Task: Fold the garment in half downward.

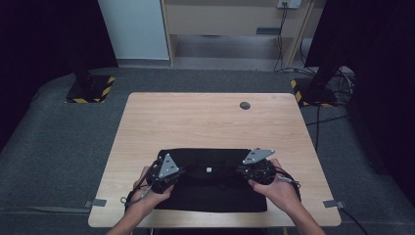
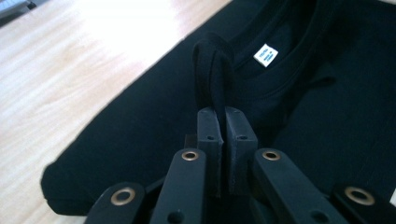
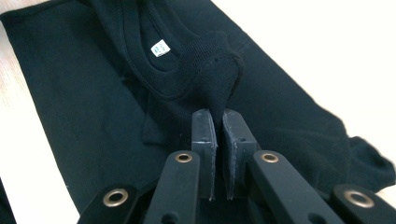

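Note:
A black T-shirt (image 1: 210,193) lies folded at the near edge of the wooden table (image 1: 205,122), its white neck label (image 1: 209,170) facing up. My left gripper (image 1: 164,182) is over the shirt's left side, shut on a pinched fold of black fabric (image 2: 212,77) by the collar, with the label (image 2: 265,54) just beyond. My right gripper (image 1: 257,174) is over the right side, shut on a raised ribbed fold (image 3: 212,79) near the neckline and label (image 3: 159,48). Both folds stand up between the jaws.
A small dark round grommet (image 1: 244,105) sits at the table's far right. Bare wood stretches beyond the shirt. Two black stands with striped bases (image 1: 90,90) flank the table on the carpet. Cables trail at the right.

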Available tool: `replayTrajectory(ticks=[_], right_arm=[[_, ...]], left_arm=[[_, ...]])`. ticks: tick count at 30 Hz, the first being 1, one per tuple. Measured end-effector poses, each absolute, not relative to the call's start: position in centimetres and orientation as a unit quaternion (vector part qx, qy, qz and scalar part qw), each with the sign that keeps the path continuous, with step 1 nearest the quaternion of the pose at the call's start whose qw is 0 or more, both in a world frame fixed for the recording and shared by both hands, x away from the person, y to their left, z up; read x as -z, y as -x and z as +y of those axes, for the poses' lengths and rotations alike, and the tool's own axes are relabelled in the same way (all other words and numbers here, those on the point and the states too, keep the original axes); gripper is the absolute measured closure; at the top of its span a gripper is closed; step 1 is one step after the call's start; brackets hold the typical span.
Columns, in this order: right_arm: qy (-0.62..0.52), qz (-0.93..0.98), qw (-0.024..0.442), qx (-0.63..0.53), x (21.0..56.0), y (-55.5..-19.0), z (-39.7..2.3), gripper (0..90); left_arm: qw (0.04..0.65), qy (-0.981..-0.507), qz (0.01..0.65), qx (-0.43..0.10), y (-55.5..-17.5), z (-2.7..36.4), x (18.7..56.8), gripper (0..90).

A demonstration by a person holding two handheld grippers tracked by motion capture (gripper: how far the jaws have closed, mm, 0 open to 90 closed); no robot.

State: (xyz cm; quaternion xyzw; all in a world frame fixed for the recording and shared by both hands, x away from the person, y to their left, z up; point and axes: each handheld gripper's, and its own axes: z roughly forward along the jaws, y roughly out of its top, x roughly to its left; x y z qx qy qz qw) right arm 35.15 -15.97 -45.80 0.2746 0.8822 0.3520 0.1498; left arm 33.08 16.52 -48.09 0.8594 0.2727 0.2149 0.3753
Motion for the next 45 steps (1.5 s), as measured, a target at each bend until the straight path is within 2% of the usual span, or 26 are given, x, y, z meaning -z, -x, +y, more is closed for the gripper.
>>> replayTrajectory(ticks=[11, 20, 31, 45], right_arm=[[-0.277, 0.889, 0.131, -0.341, 48.2, -33.8, -15.9, 81.0], [-0.285, 0.888, 0.119, -0.341, 49.7, -32.8, -16.6, 72.5], [-0.282, 0.884, 0.126, -0.350, 48.4, -32.8, -16.8, 65.8], [-0.306, 0.885, 0.142, -0.322, 49.5, -34.4, -17.3, 56.3]], left_arm=[[0.370, -0.866, 0.274, -0.197, -32.2, 17.0, 49.5, 81.6], [0.378, -0.865, 0.270, -0.190, -31.5, 18.1, 49.3, 66.0], [0.394, -0.854, 0.269, -0.208, -31.4, 18.3, 47.7, 65.0], [0.360, -0.861, 0.285, -0.216, -33.0, 17.7, 50.4, 55.9]])
